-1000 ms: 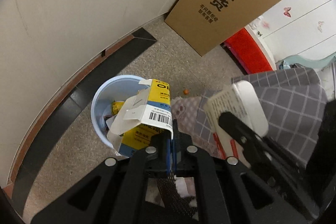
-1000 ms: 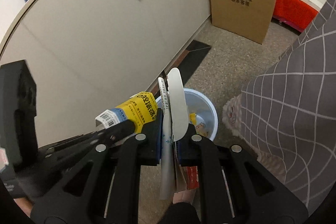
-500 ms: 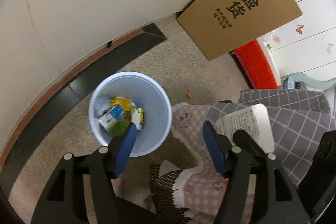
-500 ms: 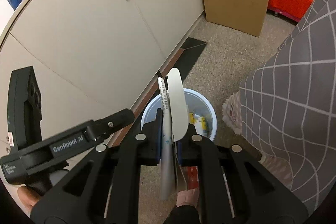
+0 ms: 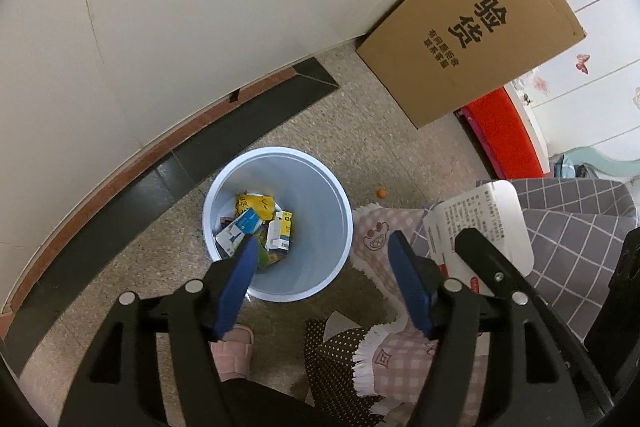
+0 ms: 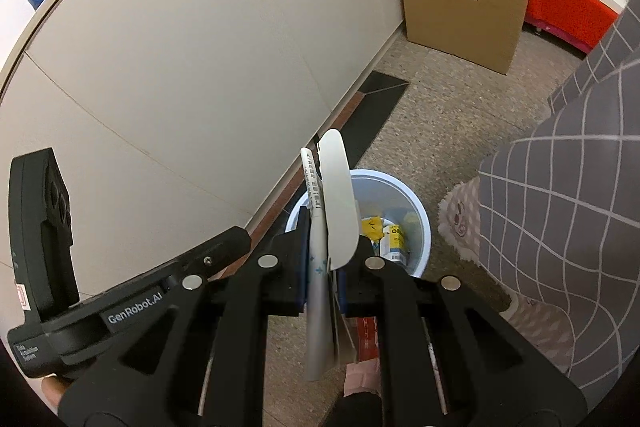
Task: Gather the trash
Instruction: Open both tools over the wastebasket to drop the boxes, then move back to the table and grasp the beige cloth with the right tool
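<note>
A light blue trash bin (image 5: 320, 183) stands on the speckled floor, holding several cartons, among them a yellow and white carton (image 5: 281, 235). My left gripper (image 5: 322, 247) is open and empty, above the bin's near rim. My right gripper (image 6: 326, 227) is shut on a flattened white carton (image 6: 336, 203) held edge-on above the bin (image 6: 416, 211). That carton also shows in the left wrist view (image 5: 480, 223), to the right of the bin.
Beige cabinet doors (image 6: 180, 47) run along the left. A tall cardboard box (image 5: 472, 27) leans against them, with a red item (image 5: 504, 131) behind. A grey checked cloth (image 6: 560, 207) hangs on the right. A pink slipper (image 5: 236, 351) is below the bin.
My left gripper opened and the yellow and white carton dropped into the bin. The left gripper then rose. The right gripper kept hold of the flattened carton and moved slightly nearer the bin.
</note>
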